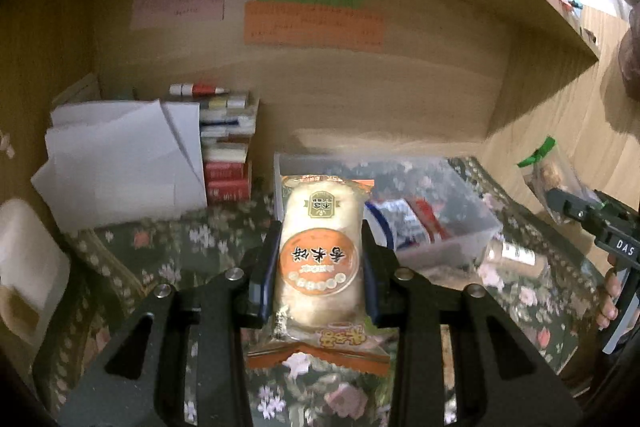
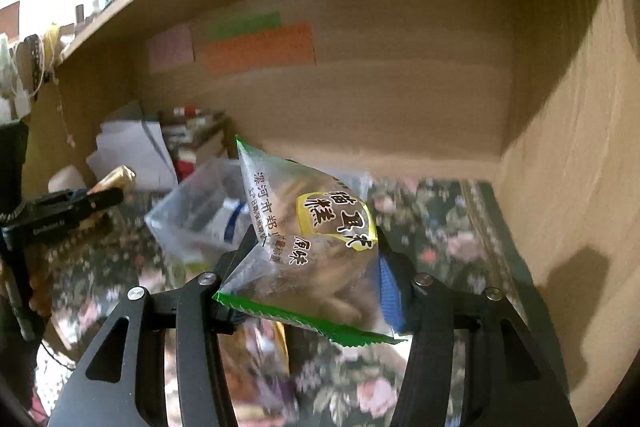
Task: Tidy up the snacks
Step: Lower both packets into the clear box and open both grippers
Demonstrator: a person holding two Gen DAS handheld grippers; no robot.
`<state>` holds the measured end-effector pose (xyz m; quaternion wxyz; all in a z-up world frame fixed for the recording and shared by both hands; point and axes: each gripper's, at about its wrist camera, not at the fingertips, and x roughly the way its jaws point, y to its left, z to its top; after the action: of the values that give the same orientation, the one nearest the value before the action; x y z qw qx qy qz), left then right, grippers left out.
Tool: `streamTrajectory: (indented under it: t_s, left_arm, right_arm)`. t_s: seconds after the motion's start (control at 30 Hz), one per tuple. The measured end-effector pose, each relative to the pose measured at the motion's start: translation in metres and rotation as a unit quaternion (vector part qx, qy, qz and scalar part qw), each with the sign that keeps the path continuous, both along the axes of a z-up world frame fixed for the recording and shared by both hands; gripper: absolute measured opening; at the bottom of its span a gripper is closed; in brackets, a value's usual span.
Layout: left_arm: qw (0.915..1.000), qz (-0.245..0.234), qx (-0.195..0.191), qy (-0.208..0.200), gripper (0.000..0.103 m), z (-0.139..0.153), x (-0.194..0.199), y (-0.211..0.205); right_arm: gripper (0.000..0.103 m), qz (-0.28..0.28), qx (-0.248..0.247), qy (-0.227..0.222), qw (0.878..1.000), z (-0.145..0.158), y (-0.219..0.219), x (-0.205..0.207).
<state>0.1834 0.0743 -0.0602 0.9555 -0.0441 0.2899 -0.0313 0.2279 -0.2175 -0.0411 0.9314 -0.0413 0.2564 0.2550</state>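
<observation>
My left gripper (image 1: 319, 267) is shut on an orange-labelled rice cracker packet (image 1: 320, 259), held above the floral cloth just in front of a clear plastic bin (image 1: 460, 227). The bin holds a blue-and-white packet (image 1: 394, 223) and a red one. My right gripper (image 2: 316, 271) is shut on a clear green-edged snack bag (image 2: 316, 239) of brown pieces, held above the cloth to the right of the bin (image 2: 192, 215). The right gripper and its bag also show at the right edge of the left wrist view (image 1: 560, 183).
White papers (image 1: 120, 163) and a stack of small boxes (image 1: 228, 147) stand at the back left of the wooden alcove. Coloured notes (image 1: 312, 27) hang on the back wall. A small jar (image 1: 516, 255) lies right of the bin. A wooden side wall (image 2: 568, 187) closes the right.
</observation>
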Motion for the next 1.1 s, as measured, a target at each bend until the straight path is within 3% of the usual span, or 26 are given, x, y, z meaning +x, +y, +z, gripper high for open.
streamTrajectory:
  t_s: [0.37,0.87,1.03,1.1]
  left_arm:
    - [1.0,-0.001,0.006,0.006,0.035,0.003,0.051,-0.008]
    - [0.9972,-0.013,0.019,0.071,0.035,-0.042,0.111,-0.022]
    - [0.9961,-0.013,0.019,0.085,0.035,-0.051,0.119,-0.021]
    - [0.9957,-0.014,0.02,0.09,0.04,-0.052,0.121,-0.022]
  right_arm:
    - [0.049,0.012,0.006,-0.009,1.0,0.011,0.027,0.038]
    - [0.049,0.028,-0.053,0.086,0.995,-0.047,0.065,0.097]
    - [0.049,0.027,-0.065,0.085,0.994,-0.051,0.068,0.101]
    - [0.051,0.027,-0.071,0.084,0.994,-0.052,0.069,0.1]
